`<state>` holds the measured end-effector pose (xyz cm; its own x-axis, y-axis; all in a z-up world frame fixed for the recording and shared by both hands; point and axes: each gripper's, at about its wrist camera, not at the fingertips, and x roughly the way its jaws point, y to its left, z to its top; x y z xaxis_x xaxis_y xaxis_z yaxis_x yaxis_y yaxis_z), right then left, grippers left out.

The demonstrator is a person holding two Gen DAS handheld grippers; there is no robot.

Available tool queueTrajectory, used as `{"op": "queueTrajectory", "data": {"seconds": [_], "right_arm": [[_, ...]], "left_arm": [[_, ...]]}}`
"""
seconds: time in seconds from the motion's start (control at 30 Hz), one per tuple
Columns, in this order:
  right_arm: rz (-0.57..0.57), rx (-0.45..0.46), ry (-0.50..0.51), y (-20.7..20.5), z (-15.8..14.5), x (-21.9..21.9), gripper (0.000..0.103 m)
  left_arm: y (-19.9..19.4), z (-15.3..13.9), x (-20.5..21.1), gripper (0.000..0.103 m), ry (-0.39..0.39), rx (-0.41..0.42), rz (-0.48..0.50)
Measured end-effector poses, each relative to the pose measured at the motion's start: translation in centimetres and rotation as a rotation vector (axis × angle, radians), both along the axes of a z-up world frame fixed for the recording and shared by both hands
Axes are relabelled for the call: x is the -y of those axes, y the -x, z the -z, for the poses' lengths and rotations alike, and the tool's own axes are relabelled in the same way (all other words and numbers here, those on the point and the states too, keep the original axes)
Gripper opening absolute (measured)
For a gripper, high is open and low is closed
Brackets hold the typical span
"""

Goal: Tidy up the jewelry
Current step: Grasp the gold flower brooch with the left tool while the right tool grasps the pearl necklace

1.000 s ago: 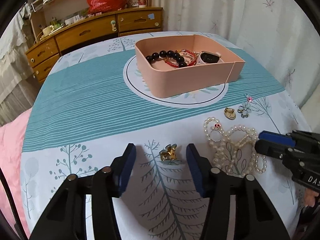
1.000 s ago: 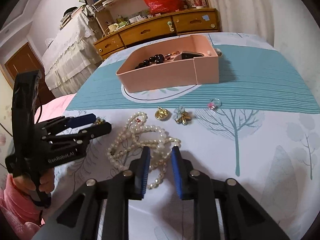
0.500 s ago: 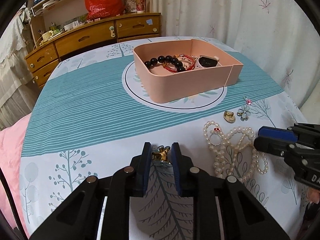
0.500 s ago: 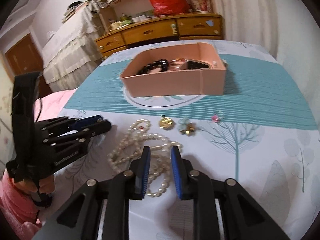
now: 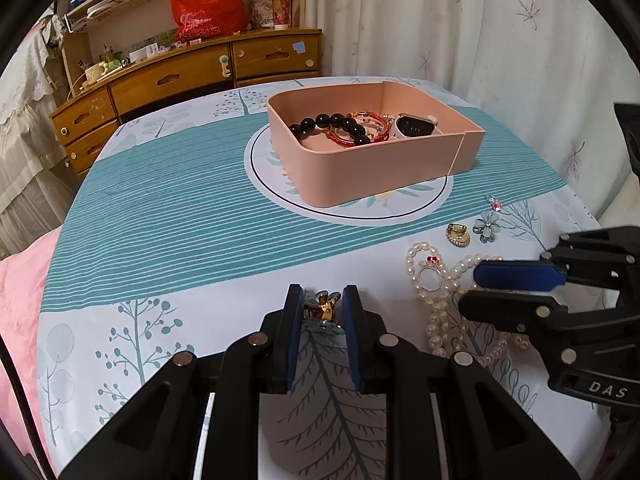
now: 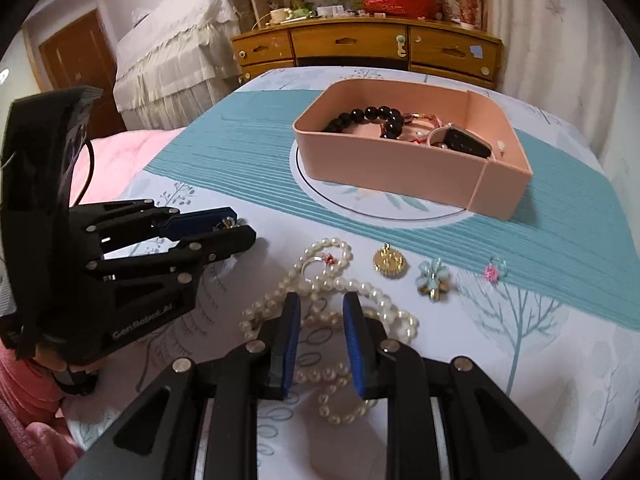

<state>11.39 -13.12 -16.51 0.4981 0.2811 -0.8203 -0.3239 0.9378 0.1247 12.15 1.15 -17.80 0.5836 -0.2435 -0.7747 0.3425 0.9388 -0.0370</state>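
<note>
The left gripper [image 5: 321, 307] has its fingers closed on a small gold brooch [image 5: 320, 309], which sits pinched between the blue pads right at the tips, just above the worktop [image 5: 168, 240]. The pink tray [image 5: 372, 176] lies straight ahead of those fingers and slightly to the right, well apart across the teal stripes, its long axis running left to right; it already holds a black bead bracelet [image 5: 328, 126] and a watch [image 5: 414, 126]. Judging from this, the left hand is the one to carry forward and up over the near wall. The right gripper [image 6: 320, 312] hovers with fingers narrowly apart over the pearl necklace [image 6: 332, 280], gripping nothing that I can see. The cloth is a printed white and teal tablecloth; behind it stand a wooden dresser [image 5: 192, 76] and curtains
</note>
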Motion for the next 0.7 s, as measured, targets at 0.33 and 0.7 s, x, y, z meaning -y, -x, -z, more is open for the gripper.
{"op": "queueTrajectory", "data": {"seconds": [0.33, 0.7], "right_arm": [[-0.139, -0.016, 0.191, -1.1, 0.2, -2.3, 0.005], [-0.062, -0.098, -0.057, -0.6, -0.8, 0.3, 0.004]], "left_arm": [[0.0, 0.0, 0.0, 0.018, 0.014, -0.003, -0.001], [0.1, -0.7, -0.3, 0.018, 0.024, -0.04, -0.011]]}}
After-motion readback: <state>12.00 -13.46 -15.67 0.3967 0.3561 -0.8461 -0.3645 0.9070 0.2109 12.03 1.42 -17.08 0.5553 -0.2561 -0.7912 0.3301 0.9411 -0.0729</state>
